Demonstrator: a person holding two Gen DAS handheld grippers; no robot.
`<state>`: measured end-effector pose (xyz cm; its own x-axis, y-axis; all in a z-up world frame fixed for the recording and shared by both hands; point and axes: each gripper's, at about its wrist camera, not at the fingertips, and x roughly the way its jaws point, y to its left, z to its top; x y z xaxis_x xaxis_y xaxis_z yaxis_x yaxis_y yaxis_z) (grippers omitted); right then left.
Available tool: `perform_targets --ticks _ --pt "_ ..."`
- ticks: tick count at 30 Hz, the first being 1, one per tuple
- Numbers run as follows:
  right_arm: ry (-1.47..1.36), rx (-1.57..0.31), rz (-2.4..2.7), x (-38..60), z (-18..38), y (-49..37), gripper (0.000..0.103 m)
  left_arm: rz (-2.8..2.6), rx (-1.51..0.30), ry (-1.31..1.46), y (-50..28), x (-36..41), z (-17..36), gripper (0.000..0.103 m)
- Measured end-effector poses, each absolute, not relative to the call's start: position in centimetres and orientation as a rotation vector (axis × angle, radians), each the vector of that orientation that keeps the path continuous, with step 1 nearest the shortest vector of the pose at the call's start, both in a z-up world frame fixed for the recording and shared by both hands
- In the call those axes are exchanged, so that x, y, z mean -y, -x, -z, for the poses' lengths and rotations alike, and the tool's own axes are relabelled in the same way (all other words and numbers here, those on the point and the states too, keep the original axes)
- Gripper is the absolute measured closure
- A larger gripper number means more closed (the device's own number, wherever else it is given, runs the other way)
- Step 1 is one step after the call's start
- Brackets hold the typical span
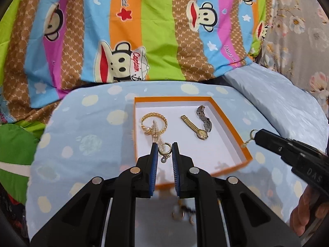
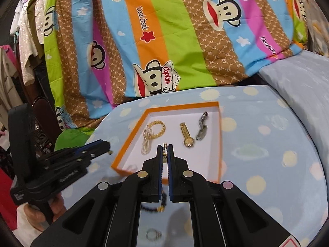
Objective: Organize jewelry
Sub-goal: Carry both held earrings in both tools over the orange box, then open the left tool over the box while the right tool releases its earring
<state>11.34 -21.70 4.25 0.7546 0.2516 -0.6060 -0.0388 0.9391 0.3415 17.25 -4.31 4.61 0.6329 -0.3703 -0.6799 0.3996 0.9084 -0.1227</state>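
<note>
While the left gripper is pinching a gold hoop earring with a dangling pearl between its closed pads, the right gripper is clamping a second gold earring. Both are hanging above an orange-rimmed box holding a gold bracelet and two watches, sitting on a spotted blue surface.

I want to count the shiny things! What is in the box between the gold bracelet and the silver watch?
A gold watch lies between the gold bracelet and the silver watch; both wrist views show it.
</note>
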Motion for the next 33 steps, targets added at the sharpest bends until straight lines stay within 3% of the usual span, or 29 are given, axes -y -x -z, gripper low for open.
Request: perform_targets --ticks 6,18,22,24,25,29,33 --pt "-0.338 -0.793 -0.148 21.6 -0.4 -14.7 0.099 0.439 -0.843 -0.014 -19.5 5.8 -0.3 0.09" --pt "-0.325 -0.836 -0.095 22.2 2.3 -15.4 0.099 0.447 -0.883 -0.01 -20.1 5.7 1.7 0.09" --pt "-0.33 -0.82 -0.088 22.4 2.4 -15.2 0.092 0.439 -0.866 -0.012 -20.0 5.7 1.6 0.089" --pt "-0.336 -0.811 -0.083 22.5 2.3 -15.1 0.087 0.436 -0.861 -0.016 -19.9 5.8 1.6 0.084" --pt "-0.335 -0.805 -0.08 22.5 2.2 -15.0 0.08 0.432 -0.857 -0.018 -19.8 5.8 1.6 0.074" --pt "-0.325 -0.758 -0.077 22.4 1.4 -14.5 0.063 0.417 -0.804 -0.044 -19.1 6.1 0.8 0.054" --pt "-0.313 -0.695 -0.072 22.3 0.3 -13.6 0.059 0.409 -0.761 -0.048 -18.4 6.0 0.0 0.049"
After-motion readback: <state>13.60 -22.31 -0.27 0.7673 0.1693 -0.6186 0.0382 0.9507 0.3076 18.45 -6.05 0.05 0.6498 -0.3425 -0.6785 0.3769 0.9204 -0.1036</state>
